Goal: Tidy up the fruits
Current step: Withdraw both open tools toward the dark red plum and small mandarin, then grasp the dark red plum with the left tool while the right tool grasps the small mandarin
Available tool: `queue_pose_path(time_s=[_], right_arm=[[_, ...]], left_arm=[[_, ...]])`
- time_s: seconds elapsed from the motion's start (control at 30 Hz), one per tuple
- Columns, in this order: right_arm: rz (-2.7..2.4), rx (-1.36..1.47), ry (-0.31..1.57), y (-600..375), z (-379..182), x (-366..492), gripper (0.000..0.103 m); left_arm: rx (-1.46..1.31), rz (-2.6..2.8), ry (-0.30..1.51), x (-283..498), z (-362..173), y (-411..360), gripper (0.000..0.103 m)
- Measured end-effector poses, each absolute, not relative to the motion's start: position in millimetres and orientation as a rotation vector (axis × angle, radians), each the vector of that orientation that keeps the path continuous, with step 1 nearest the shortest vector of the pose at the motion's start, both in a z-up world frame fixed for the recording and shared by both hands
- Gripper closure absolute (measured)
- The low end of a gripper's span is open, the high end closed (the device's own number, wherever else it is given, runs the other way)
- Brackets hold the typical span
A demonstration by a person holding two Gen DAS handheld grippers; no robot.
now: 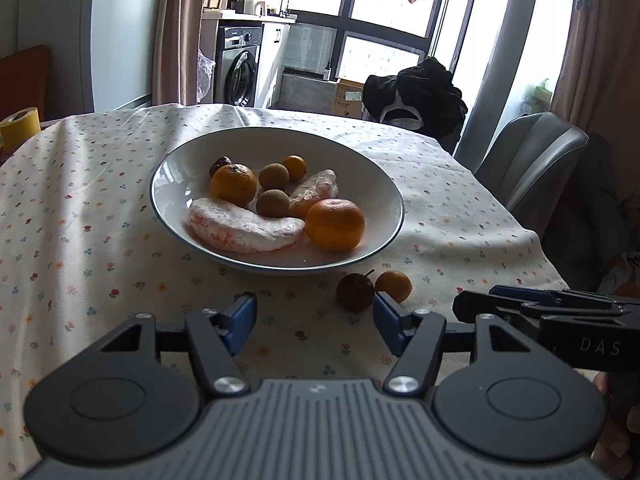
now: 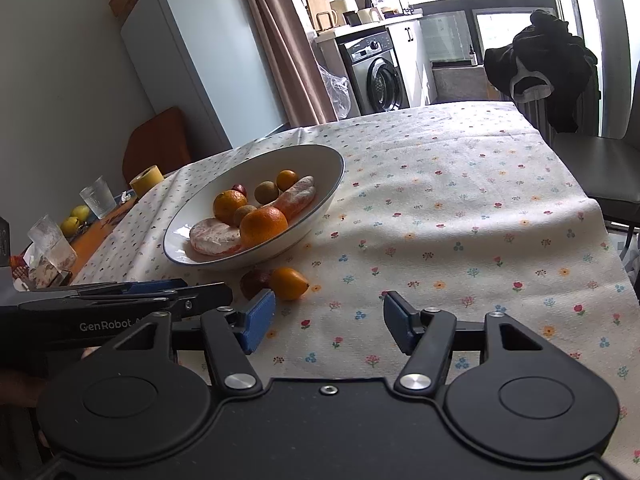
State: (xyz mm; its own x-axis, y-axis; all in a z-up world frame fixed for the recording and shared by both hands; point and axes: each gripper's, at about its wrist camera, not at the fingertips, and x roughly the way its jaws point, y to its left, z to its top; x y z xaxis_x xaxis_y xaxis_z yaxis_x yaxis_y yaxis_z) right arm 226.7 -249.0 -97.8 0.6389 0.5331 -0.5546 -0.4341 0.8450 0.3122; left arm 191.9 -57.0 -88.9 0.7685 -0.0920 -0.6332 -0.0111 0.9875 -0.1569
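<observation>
Both hand-held grippers, left [image 1: 315,324] and right [image 2: 329,322], stood apart and empty. Only the right wrist view showed two glasses [image 2: 97,196] far left of the bowl [image 2: 320,204].

One bowl [image 1: 384,184] — eight fruits inside; two fruits on the cloth — dark fruit [image 1: 355,292], kumquat [image 1: 394,286].

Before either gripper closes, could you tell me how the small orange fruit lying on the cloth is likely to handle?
The small orange fruit looks oval and smooth-skinned, so it may roll or slip if nudged. It touches the dark red fruit, which would probably shift too.
</observation>
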Motion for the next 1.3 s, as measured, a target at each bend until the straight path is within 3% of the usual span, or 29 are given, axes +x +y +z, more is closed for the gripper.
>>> queue_pose_path(time_s=[0.27,0.57,0.67,0.8,1.3], right_arm=[[0.525,0.123,0.678,-248.3,-98.9,231.2,0.045],[0.516,0.131,0.682,-251.9,-101.5,235.2,0.045],[0.522,0.13,0.682,-250.2,-101.2,236.2,0.045],[0.533,0.128,0.685,-246.4,-101.7,237.4,0.045],[0.584,0.086,0.687,-211.8,-101.6,244.9,0.046]], left_arm=[[-0.143,-0.065,0.707,202.4,-94.7,-68.3,0.047],[-0.15,-0.072,0.717,213.0,-99.7,-73.1,0.06],[-0.151,-0.079,0.715,215.2,-100.4,-73.5,0.065],[-0.157,-0.093,0.713,216.6,-101.5,-74.4,0.08],[-0.186,-0.055,0.703,201.8,-95.3,-53.9,0.081]])
